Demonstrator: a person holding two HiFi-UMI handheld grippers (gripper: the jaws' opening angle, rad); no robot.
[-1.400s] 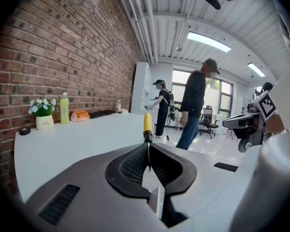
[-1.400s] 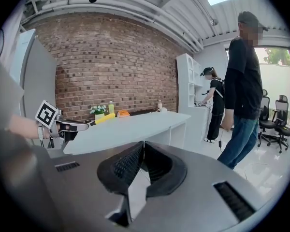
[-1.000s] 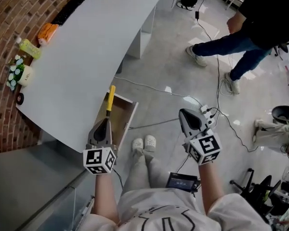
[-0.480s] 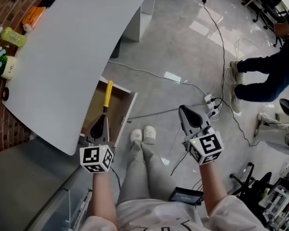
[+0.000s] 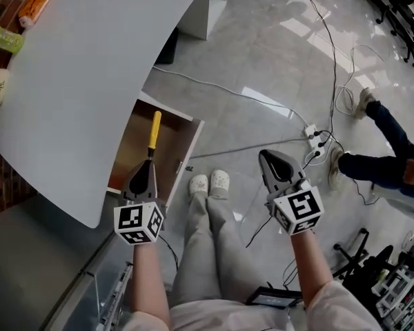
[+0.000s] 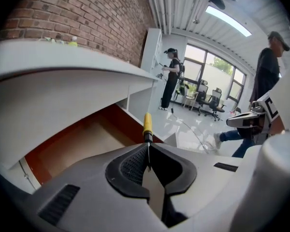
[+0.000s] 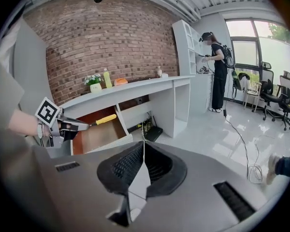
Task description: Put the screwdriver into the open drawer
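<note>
Left tool [image 5: 148, 165] is clamped tight on the metal shaft of the screwdriver [image 5: 154, 131], with the yellow handle poking forward and tilted down over the open drawer [image 5: 186, 158] under the white worktop [image 5: 90, 67]. That probably lets it be laid in lengthwise; it looks to be in the air above the wooden bottom, not resting yet. Right tool [image 5: 268, 158] has its jaws closed on nothing and hangs over the floor [image 5: 262, 81], well apart from the drawer, likely not needed for this step.
</note>
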